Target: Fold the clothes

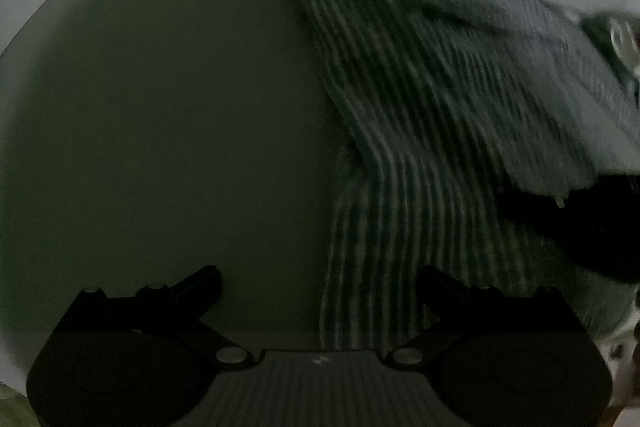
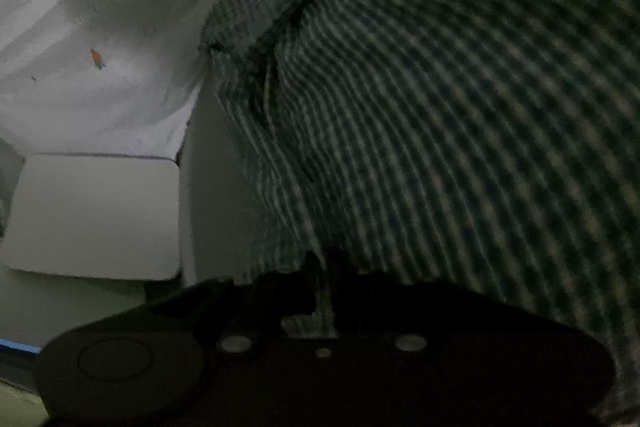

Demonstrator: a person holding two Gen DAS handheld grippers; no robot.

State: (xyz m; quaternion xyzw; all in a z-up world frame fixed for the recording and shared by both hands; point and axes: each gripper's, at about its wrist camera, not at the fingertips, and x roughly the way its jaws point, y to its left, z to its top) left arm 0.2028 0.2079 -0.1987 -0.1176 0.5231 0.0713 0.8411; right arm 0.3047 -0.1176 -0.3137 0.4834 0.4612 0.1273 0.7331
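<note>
A green-and-white striped garment lies across a dull green surface and runs from the top down between my left gripper's fingers. Those fingers stand wide apart and the cloth passes nearer the right one, with neither pad pressing on it. In the right wrist view the same checked fabric fills the right half, bunched and folded over itself. My right gripper has its fingers close together with a thin fold of the cloth pinched between them.
A white sheet printed with small orange carrots lies beyond the garment at the left. A white rounded block sits at the surface's edge. A dark shape lies at the garment's right side. The picture is dim and blurred.
</note>
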